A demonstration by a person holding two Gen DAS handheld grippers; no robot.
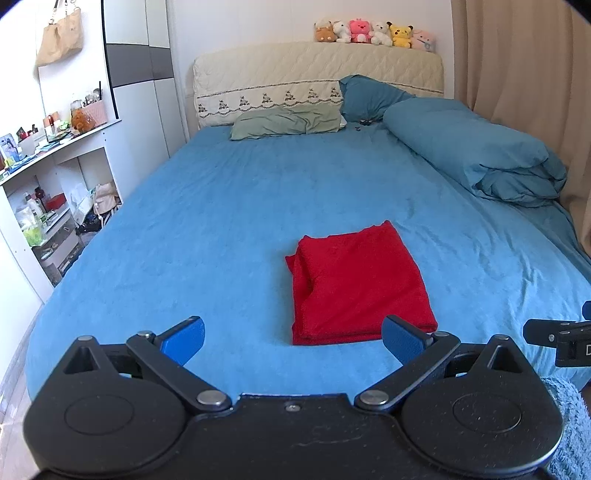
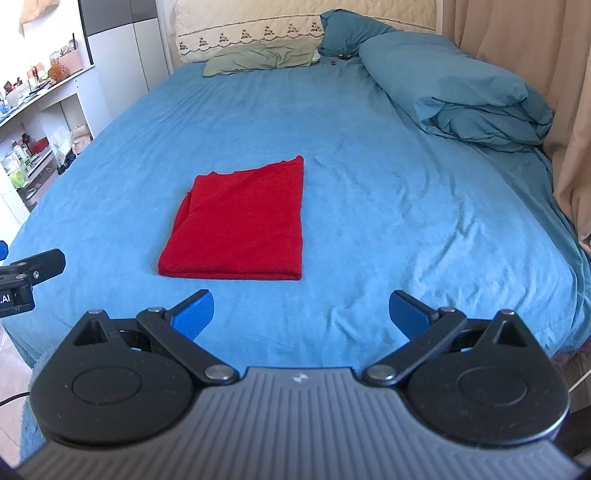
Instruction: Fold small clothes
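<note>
A red garment lies folded into a flat rectangle on the blue bed sheet, near the foot of the bed. My left gripper hovers open over the near edge of the bed, just short of the garment's near edge, its blue pads wide apart and holding nothing. My right gripper is open too, near the bed's foot edge and to the right of the garment's near edge. Each gripper shows at the edge of the other's view.
A rolled blue duvet lies along the right side by a beige curtain. Pillows and a padded headboard with plush toys are at the far end. White shelves full of small items stand left of the bed.
</note>
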